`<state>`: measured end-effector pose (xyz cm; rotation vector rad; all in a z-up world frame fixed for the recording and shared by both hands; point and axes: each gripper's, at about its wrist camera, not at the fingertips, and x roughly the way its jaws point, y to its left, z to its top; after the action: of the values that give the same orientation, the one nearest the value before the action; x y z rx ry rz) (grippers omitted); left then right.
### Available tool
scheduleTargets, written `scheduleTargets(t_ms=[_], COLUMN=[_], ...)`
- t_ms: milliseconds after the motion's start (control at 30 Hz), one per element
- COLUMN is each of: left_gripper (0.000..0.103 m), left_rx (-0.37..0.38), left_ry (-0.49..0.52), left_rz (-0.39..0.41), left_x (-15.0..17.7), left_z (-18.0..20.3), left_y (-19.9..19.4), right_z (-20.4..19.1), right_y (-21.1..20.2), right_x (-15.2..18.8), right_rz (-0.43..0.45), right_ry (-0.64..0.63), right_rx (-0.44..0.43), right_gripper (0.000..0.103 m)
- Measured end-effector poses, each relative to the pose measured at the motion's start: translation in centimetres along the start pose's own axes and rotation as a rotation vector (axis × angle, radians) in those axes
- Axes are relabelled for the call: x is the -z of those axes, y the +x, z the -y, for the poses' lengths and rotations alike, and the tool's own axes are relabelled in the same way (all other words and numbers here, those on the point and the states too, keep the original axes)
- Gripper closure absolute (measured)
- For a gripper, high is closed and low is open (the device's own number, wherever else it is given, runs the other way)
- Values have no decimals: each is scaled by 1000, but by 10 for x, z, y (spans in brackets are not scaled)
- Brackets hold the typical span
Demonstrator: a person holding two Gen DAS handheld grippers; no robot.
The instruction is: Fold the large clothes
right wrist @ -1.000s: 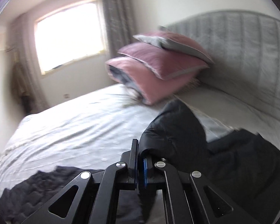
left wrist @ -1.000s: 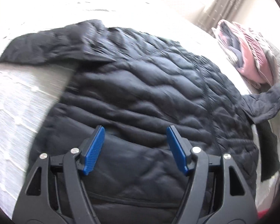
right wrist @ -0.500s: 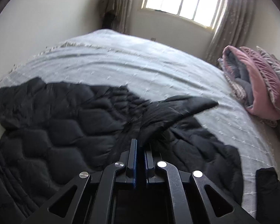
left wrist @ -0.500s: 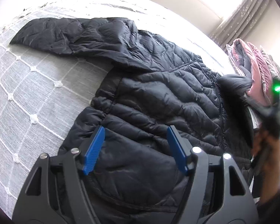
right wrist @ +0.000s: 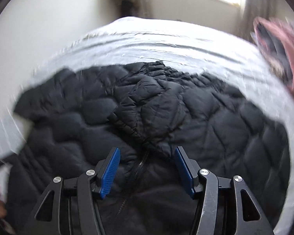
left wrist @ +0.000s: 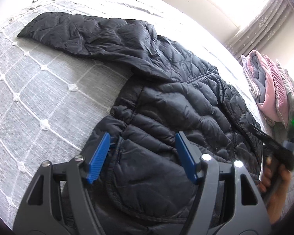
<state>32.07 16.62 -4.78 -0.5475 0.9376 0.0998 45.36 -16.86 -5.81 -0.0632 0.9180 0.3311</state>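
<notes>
A black quilted puffer jacket (left wrist: 166, 105) lies spread on the bed, one sleeve (left wrist: 78, 33) stretched out to the upper left. My left gripper (left wrist: 143, 154) hovers open over the jacket's lower hem, nothing pinched between its blue pads. In the right wrist view the jacket (right wrist: 147, 105) has its other sleeve folded across the body. My right gripper (right wrist: 146, 166) is over that folded part; its jaws are opening and the pads stand clear of the fabric. The right tool and the hand holding it (left wrist: 274, 168) show at the left view's right edge.
The bed has a grey cover with a white diamond stitch pattern (left wrist: 39, 107). Pink and grey pillows (left wrist: 268, 96) are stacked toward the headboard side. A window with curtains (left wrist: 264, 19) is beyond the bed. The right wrist view is motion-blurred.
My right gripper carried the sleeve down across the jacket body, laid it there and let go, its jaws parting. The left gripper shifted a little along the hem, staying open.
</notes>
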Motion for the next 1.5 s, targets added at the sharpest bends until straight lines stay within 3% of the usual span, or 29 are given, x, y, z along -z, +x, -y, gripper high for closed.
scheduleTargets(t_ms=[67,133,333,467,533,633,800,933,1067,1300,1367,1400,1433,1500], left_gripper=[34,34,34,34,33,22,21,21,21,21,43,73,95,97], left_rx=[4,-31,-85,-117,-126,-157,-255,-373,-342,-404,-463,-485,-493,-456], left_ry=[-17,-33,-170,-223,-263,-321,-270,-312,-397,-425,-396,-379,-358,-385], left_rz=[-2,7,48,52,66,105,116,82,58,148,172,168,154,143], left_x=[-2,-4,-16,-26,-35,-62,-115,-142,-153,-163,-166,-169,-172,-173], left_z=[-5,-14,-62,-92,-107,-130,-151,-172,-185,-179,-176,-175,-177,-183], left_y=[-2,-5,-15,-17,-18,-23,-9,13,30,43,46,49,49,44], right_z=[11,13,3,-11,-11,-4,2,3,7,13,13,13,13,13], right_y=[-29,-55,-127,-132,-114,-100,-114,-120,-121,-115,-113,-112,-112,-112], right_x=[13,29,106,144,157,163,166,166,166,165,165,165,166,165], right_rz=[-13,-32,-21,63,24,-12,30,47,56,47,43,40,40,43], right_ry=[105,155,225,179,174,192,194,185,186,204,206,207,206,204], right_rx=[-44,-14,-102,-132,-132,-98,-104,-103,-65,-30,-22,-20,-20,-15], right_gripper=[44,42,20,13,13,13,13,13,13,13,13,13,13,13])
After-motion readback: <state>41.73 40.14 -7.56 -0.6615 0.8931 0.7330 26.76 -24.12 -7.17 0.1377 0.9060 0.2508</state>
